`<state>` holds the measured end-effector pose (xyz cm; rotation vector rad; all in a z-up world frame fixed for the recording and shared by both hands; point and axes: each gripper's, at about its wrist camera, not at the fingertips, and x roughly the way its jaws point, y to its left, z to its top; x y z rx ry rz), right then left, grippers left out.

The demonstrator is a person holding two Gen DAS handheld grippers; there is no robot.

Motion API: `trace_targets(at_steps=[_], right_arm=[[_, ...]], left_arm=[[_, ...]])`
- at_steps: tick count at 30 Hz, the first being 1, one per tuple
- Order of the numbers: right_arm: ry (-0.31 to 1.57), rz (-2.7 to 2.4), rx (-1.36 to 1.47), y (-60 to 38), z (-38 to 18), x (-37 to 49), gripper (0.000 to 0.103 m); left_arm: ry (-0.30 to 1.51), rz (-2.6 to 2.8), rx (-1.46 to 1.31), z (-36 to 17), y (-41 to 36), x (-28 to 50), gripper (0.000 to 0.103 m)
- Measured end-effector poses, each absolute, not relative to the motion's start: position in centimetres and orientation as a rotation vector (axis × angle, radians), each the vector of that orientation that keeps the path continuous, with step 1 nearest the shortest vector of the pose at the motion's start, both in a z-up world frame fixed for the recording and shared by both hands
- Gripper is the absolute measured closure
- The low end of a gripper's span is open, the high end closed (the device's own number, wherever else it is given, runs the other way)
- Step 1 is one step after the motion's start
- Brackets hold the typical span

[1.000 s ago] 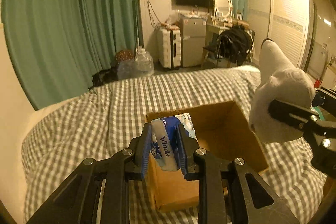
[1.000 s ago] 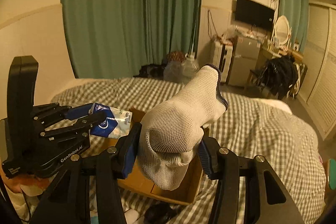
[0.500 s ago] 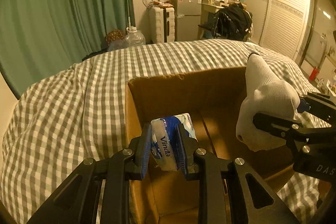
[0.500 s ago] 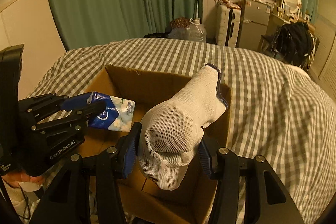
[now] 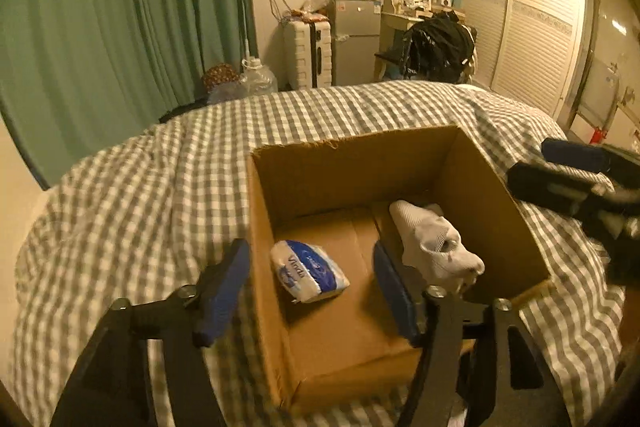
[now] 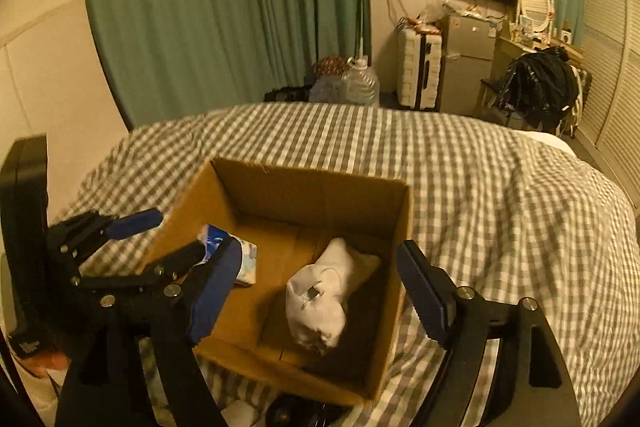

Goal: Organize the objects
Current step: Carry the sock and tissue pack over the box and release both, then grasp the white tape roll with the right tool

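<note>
Both jaws just spread, empty — left gripper point(image 5: 312, 279), right gripper point(image 6: 320, 291). Vinda tissue pack point(image 5: 308, 271) at 9 o'clock, white sock point(image 5: 436, 247) at 3, loose in cardboard box point(image 5: 352, 163).

On the checked bedspread point(image 5: 132, 211) sits the open cardboard box point(image 5: 360, 171), holding the wrapped tissue pack point(image 5: 308, 271) left of the white sock point(image 5: 432, 247).

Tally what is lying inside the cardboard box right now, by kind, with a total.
Tissue pack: 1
White sock: 1
Total in the cardboard box: 2
</note>
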<state>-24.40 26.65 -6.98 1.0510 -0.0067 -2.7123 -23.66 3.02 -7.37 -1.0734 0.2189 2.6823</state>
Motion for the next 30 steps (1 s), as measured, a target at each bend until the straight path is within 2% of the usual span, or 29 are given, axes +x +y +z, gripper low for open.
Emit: trace_targets(at_steps=[3,7,9,20,30], right_arm=[[-0.007,-2.736,0.993,26.9,-4.8,-22.2,0.019],[0.036,-2.780,0.912,26.8,-1.7,-18.8,0.015],[0.058,-2.801,0.882,26.8,-0.1,-16.8,0.015],[0.162,-2.915,0.721,26.5,6.9,-6.7,0.010],[0.270,-2.923,0.646,23.4,7.9,-0.3,0.006]], left_arm=[[0.210,2.710,-1.044,-5.6,2.1,-21.8,0.022],[0.208,2.736,-0.994,-2.9,1.3,-19.1,0.016],[0.222,2.747,-0.939,-1.4,1.2,-17.5,0.007],[0.246,2.763,-0.760,4.2,0.6,-9.1,0.003],[0.173,2.810,-0.770,4.9,-1.6,-4.5,0.001]])
